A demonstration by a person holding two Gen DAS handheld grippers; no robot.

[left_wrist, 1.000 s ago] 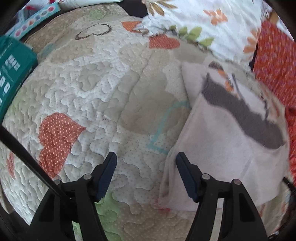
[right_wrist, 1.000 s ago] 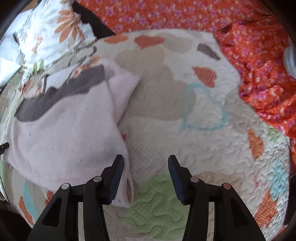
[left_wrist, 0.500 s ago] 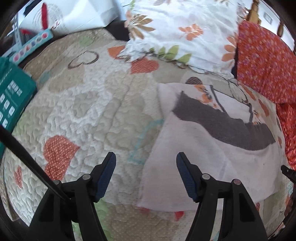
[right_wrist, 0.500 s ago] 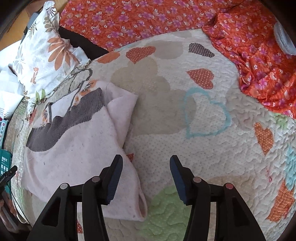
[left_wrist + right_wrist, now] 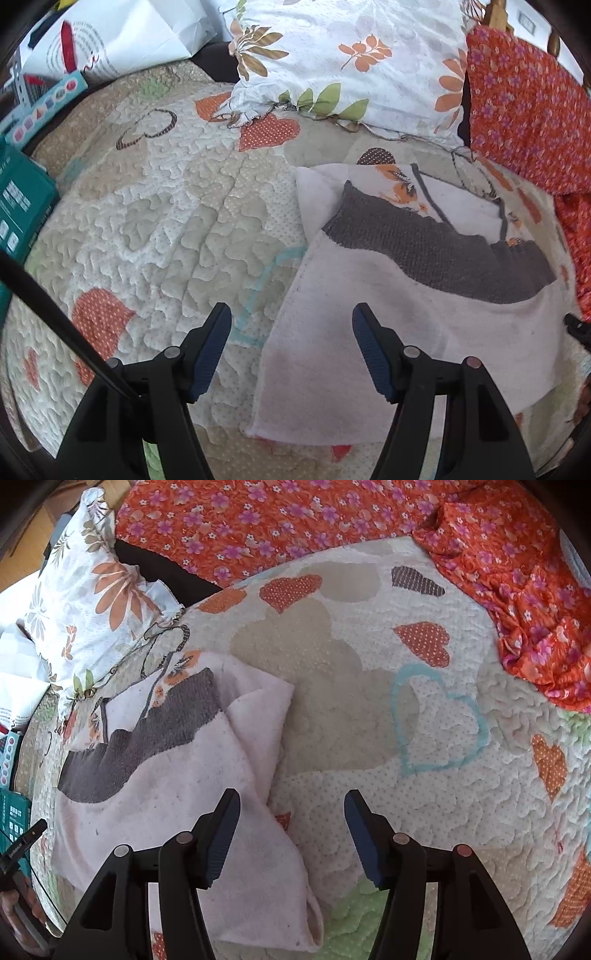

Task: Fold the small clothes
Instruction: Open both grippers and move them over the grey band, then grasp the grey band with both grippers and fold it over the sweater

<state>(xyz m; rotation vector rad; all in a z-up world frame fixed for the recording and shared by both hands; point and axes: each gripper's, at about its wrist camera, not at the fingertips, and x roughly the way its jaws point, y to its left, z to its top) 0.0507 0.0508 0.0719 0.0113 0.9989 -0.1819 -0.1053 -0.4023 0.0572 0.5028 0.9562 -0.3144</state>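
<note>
On the heart-patterned quilt (image 5: 155,206), between the two grippers: a small pale pink fleece garment (image 5: 354,332) with a grey knitted band (image 5: 436,251), lying already doubled over, one flap folded across near the grey band. Looks soft, thick and light; likely limp enough to sag from any single pinch, grippy rather than slippery against the quilted cover, nothing fragile. Best taken at an edge or corner where the layers stack, such as the near hem (image 5: 280,934) or the folded corner (image 5: 273,694), so both layers lift together. Left gripper (image 5: 291,349) spread wide, nothing pinched, poised above the garment's near left edge. Right gripper (image 5: 291,834) also spread and empty, jaws just opened further, the garment's right edge under its left finger but not pressed. Beyond: floral pillow (image 5: 351,62), orange flowered cloth (image 5: 295,520), teal box (image 5: 22,206) at the quilt's far side.
</note>
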